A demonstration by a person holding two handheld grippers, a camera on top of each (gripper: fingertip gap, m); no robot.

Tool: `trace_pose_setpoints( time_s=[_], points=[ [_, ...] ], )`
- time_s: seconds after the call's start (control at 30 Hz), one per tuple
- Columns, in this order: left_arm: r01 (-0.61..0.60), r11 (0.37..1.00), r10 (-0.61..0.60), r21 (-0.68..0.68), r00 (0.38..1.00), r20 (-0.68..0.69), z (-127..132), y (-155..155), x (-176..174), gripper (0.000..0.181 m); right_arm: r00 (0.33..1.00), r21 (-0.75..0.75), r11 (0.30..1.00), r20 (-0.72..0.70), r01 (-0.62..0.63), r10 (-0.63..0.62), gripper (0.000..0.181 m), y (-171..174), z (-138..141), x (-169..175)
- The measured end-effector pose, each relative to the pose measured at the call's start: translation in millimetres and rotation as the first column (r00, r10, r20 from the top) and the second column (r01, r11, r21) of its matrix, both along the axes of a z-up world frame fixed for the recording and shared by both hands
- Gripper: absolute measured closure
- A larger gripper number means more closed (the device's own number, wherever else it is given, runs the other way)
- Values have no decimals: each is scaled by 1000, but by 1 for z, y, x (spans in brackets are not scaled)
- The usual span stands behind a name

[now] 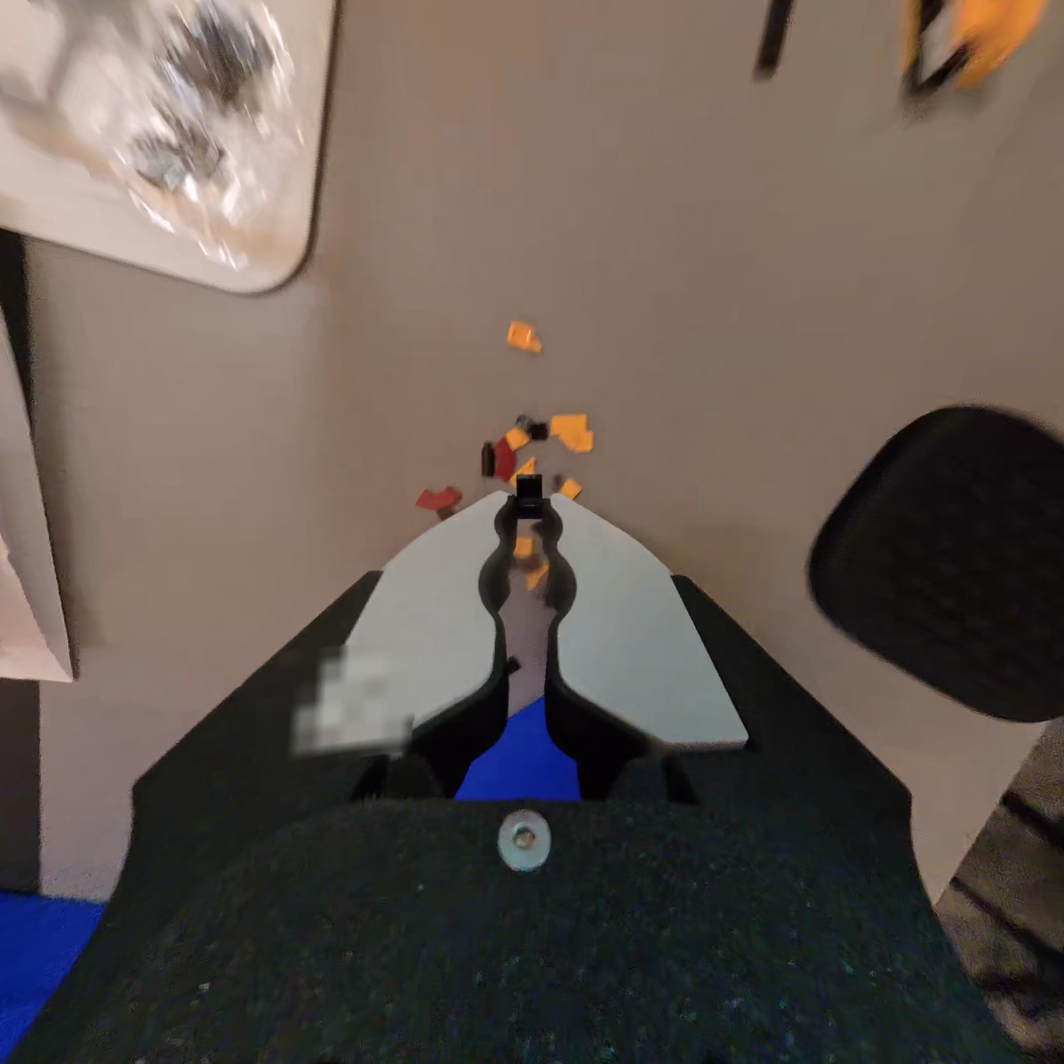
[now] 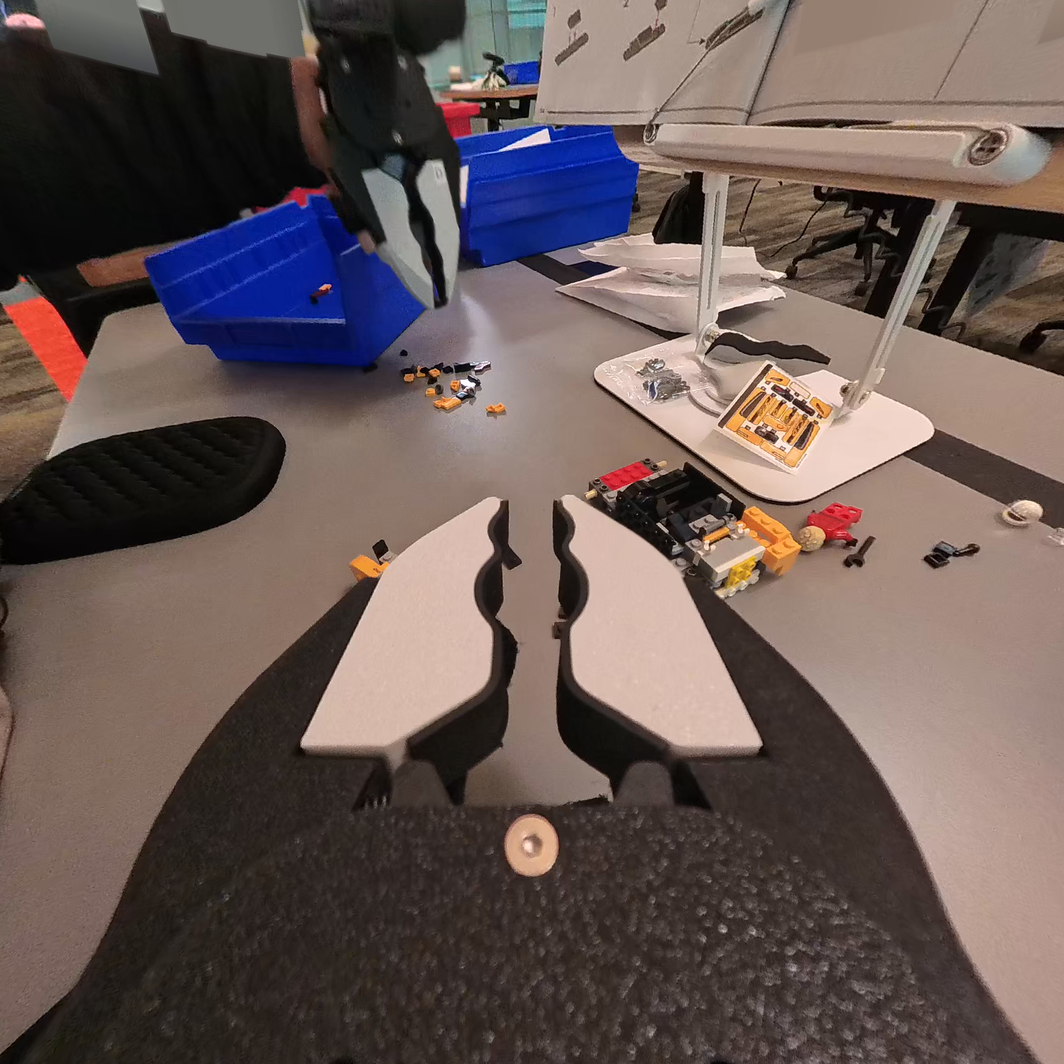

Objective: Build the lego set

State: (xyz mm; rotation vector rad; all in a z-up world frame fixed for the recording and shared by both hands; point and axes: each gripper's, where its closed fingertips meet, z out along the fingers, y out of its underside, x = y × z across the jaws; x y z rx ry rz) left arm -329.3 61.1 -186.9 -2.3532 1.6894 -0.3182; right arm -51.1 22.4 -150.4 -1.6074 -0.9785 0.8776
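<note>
The left gripper (image 1: 528, 500) hangs above the grey table (image 2: 357, 576), and its fingers pinch a small black piece (image 1: 528, 493) at the tips; the view is blurred, so I think it is a Lego brick. Under it lies a scatter of small orange and black Lego pieces (image 2: 449, 383), just beside a tilted blue bin (image 2: 259, 288). The right gripper (image 2: 529, 504) is low over the table with its fingers spread and nothing between them. The partly built Lego model (image 2: 685, 521), black with red, orange and yellow parts, lies just right of its fingertips, near the white base of the instruction stand (image 2: 863, 449).
</note>
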Motion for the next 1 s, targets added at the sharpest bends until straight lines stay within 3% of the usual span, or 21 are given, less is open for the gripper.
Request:
trace_pose_setpoints(
  time_s=[0.13, 0.23, 0.4, 0.63, 0.83, 1.0],
  points=[
    [-16, 1000, 16, -1, 977, 214, 37, -19, 37, 173, 1000, 8, 1000, -9, 13, -13, 167, 2, 3, 2],
    [10, 1000, -2, -27, 960, 282, 37, -41, 75, 173, 1000, 16, 1000, -6, 21, -21, 167, 2, 5, 3],
    [131, 990, -115, -55, 967, 227, -3, -73, 146, 173, 998, 38, 997, 20, 67, -68, 167, 8, 5, 10],
    [242, 965, -238, -99, 970, 53, -43, -67, 228, 174, 981, 52, 981, 40, 189, -191, 167, 29, 2, 36],
    [311, 946, -316, -95, 947, -49, -59, -52, 262, 173, 967, 20, 966, 0, 257, -257, 168, 41, 6, 51],
    [336, 938, -340, -82, 939, -45, -66, -51, 273, 168, 963, 17, 962, 2, 271, -271, 168, 43, 4, 53]
  ],
)
